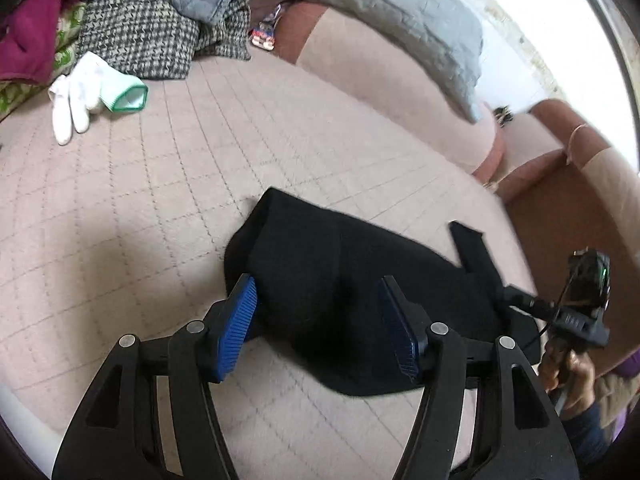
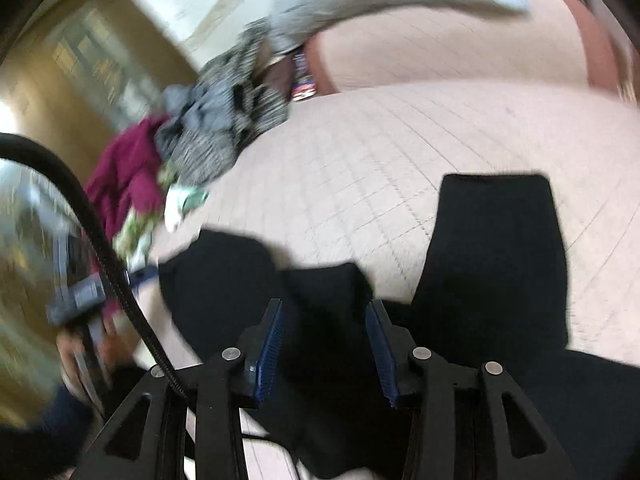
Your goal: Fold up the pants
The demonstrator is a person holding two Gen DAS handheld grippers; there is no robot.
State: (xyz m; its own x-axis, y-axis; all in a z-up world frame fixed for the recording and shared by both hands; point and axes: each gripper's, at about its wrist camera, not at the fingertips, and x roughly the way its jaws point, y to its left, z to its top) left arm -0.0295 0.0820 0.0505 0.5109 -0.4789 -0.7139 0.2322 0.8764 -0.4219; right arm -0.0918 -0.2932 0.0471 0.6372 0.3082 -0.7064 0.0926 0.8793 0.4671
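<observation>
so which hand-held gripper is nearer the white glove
Left. The left hand-held gripper sits over the black pants' glove-side end; the right hand-held gripper is farther from the white glove.

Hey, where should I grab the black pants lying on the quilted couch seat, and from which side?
Probably the black pants at the folded end near the left gripper, from above; that edge lies flat and bare on the seat.
</observation>
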